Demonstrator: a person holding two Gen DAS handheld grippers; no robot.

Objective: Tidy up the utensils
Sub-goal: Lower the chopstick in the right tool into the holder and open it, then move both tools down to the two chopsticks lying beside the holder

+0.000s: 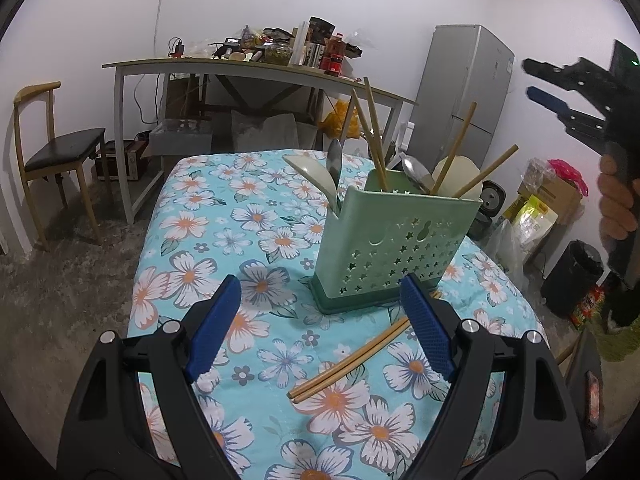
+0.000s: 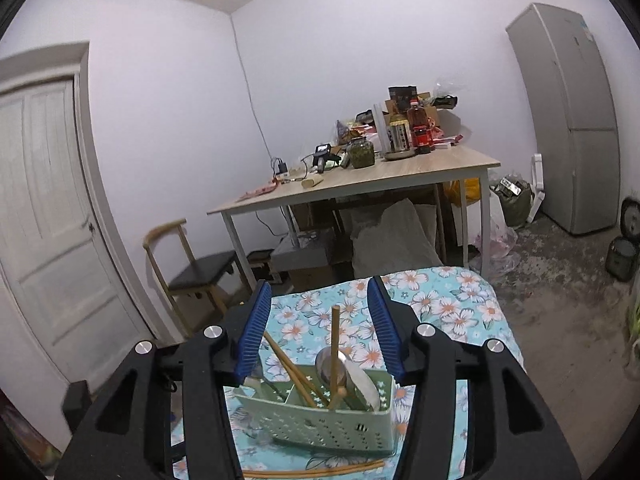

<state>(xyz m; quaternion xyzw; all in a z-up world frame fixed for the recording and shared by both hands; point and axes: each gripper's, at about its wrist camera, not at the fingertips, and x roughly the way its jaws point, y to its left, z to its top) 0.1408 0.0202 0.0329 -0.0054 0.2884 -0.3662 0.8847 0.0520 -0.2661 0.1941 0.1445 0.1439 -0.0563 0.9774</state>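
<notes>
A green perforated utensil holder (image 1: pixel 384 248) stands on the floral tablecloth (image 1: pixel 224 224). It holds several chopsticks, metal spoons and pale ladles. A pair of wooden chopsticks (image 1: pixel 348 360) lies on the cloth in front of it. My left gripper (image 1: pixel 320 320) is open and empty, low over the cloth, with the loose chopsticks between its fingers. My right gripper (image 2: pixel 318 328) is open and empty, above the holder (image 2: pixel 320 412); it also shows raised at the right in the left wrist view (image 1: pixel 538 80). The loose chopsticks (image 2: pixel 316 470) lie below it.
A wooden table (image 2: pixel 360 184) cluttered with bottles and jars stands behind. A chair (image 1: pixel 52 152) is at the left, a grey fridge (image 1: pixel 460 92) at the right. Bags, boxes and a black bin (image 1: pixel 572 276) sit on the floor at the right.
</notes>
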